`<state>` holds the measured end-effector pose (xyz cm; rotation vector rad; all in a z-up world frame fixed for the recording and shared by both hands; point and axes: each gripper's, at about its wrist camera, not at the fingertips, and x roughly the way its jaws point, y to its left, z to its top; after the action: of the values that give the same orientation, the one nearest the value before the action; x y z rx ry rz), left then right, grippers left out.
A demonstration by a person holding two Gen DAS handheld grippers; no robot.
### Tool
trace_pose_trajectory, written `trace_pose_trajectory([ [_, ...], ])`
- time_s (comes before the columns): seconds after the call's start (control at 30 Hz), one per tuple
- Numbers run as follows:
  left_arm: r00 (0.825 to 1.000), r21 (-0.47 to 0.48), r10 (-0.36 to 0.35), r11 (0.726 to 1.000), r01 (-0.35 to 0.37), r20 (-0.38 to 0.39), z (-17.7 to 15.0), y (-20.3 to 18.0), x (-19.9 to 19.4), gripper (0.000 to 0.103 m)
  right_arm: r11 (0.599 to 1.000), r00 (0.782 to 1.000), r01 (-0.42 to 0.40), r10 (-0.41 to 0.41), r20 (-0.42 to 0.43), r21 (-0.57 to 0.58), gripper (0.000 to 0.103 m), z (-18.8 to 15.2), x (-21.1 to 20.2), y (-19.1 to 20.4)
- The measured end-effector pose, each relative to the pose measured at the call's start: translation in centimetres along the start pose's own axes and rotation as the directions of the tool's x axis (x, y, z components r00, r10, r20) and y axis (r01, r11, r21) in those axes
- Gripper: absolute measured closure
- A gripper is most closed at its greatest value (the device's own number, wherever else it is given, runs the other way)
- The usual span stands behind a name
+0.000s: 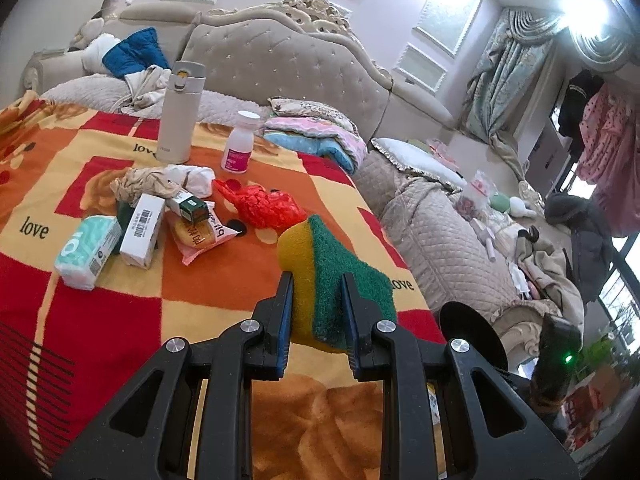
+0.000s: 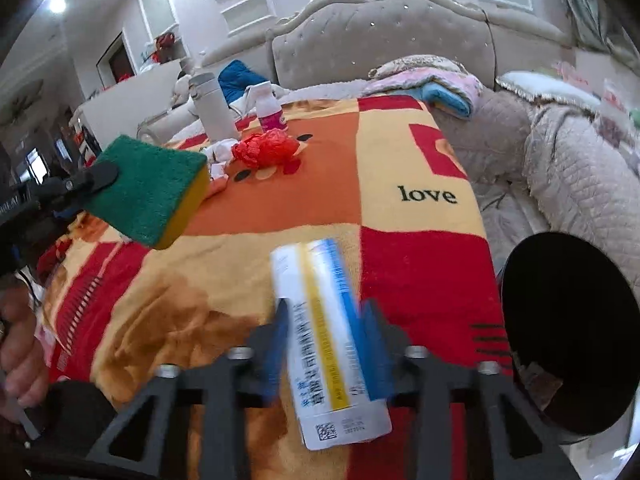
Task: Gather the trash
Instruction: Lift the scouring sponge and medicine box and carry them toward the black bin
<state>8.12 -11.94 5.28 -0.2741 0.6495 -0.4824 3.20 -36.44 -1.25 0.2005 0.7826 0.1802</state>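
My left gripper [image 1: 316, 288] is shut on a yellow and green sponge [image 1: 340, 280] and holds it above the patterned blanket [image 1: 200, 280]. The sponge also shows in the right wrist view [image 2: 148, 190] at the left. My right gripper [image 2: 326, 316] is shut on a white box with yellow and blue stripes [image 2: 328, 340], held above the blanket [image 2: 400, 152]. A pile lies at the left of the blanket: a tissue pack [image 1: 86, 252], a white carton [image 1: 142, 230], a snack wrapper [image 1: 204, 236], a green box [image 1: 192, 208] and a crumpled red bag [image 1: 264, 204].
A beige flask [image 1: 178, 114] and a white and pink bottle [image 1: 240, 142] stand at the blanket's far side. A black round bin [image 2: 568, 332] sits at the right edge of the blanket. Quilted sofas with clothes and folded blankets [image 1: 316, 136] surround it.
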Motion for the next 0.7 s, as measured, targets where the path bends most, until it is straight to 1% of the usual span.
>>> trace_pose_trajectory([
  [0.1, 1.000, 0.005, 0.000, 1.000, 0.000, -0.001, 0.0, -0.1, 0.2, 0.083, 0.999, 0.998, -0.011, 0.008, 0.060, 0.043, 0.087, 0.2, -1.5, -0.7],
  [0.17, 1.000, -0.006, -0.002, 1.000, 0.002, -0.002, 0.1, -0.1, 0.3, 0.083, 0.997, 0.995, -0.052, 0.046, 0.086, 0.063, 0.087, 0.2, -2.3, -1.2],
  [0.2, 1.000, -0.012, -0.003, 1.000, 0.003, -0.003, 0.1, 0.0, 0.3, 0.083, 0.997, 0.994, -0.060, 0.055, 0.093, 0.054, 0.087, 0.2, -2.4, -0.9],
  [0.23, 1.000, -0.020, -0.005, 1.000, 0.005, -0.006, 0.1, 0.1, 0.4, 0.083, 0.998, 0.993, -0.059, 0.056, 0.104, 0.028, 0.083, 0.2, -2.6, -0.4],
  [0.27, 1.000, -0.023, -0.005, 1.000, 0.005, -0.007, 0.1, 0.2, 0.5, 0.083, 0.999, 0.994, -0.047, 0.048, 0.102, -0.003, 0.076, 0.2, -2.6, 0.3],
  [0.3, 1.000, -0.025, -0.004, 1.000, 0.004, -0.008, 0.1, 0.3, 0.5, 0.083, 0.999, 0.995, -0.025, 0.028, 0.092, -0.034, 0.056, 0.1, -2.4, 0.9],
  [0.33, 1.000, -0.027, -0.003, 1.000, 0.003, -0.010, 0.1, 0.3, 0.5, 0.083, 0.998, 0.996, -0.006, 0.012, 0.086, -0.063, 0.049, 0.0, -2.1, 1.5],
  [0.4, 1.000, -0.028, -0.004, 1.000, 0.004, -0.011, 0.1, 0.4, 0.5, 0.083, 0.993, 0.999, -0.002, 0.007, 0.050, -0.116, 0.049, -0.3, -1.1, 2.3],
  [0.5, 1.000, -0.034, -0.008, 0.999, 0.007, -0.016, 0.1, 0.6, 0.5, 0.083, 0.986, 0.999, 0.024, -0.029, -0.023, -0.164, 0.048, -0.8, 0.8, 2.8],
  [0.53, 1.000, -0.036, -0.007, 0.999, 0.006, -0.016, 0.0, 0.7, 0.4, 0.083, 0.980, 0.997, 0.064, -0.071, -0.032, -0.187, 0.052, -1.0, 1.2, 2.9],
  [0.57, 1.000, -0.038, -0.007, 0.999, 0.006, -0.017, 0.0, 0.8, 0.4, 0.083, 0.979, 0.995, 0.081, -0.090, -0.036, -0.186, 0.055, -1.0, 1.4, 2.8],
  [0.6, 1.000, -0.041, -0.008, 0.999, 0.007, -0.017, 0.0, 0.9, 0.4, 0.083, 0.985, 0.997, 0.065, -0.071, -0.030, -0.161, 0.057, -1.0, 1.2, 2.4],
  [0.63, 1.000, -0.044, -0.008, 0.999, 0.007, -0.017, 0.0, 1.0, 0.4, 0.083, 0.990, 0.999, 0.043, -0.045, -0.016, -0.133, 0.073, -0.8, 0.7, 1.9],
  [0.7, 1.000, -0.050, -0.013, 0.999, 0.012, -0.020, -0.1, 1.1, 0.4, 0.083, 0.995, 0.999, 0.032, -0.030, 0.027, -0.093, 0.076, -0.5, -0.3, 1.3],
])
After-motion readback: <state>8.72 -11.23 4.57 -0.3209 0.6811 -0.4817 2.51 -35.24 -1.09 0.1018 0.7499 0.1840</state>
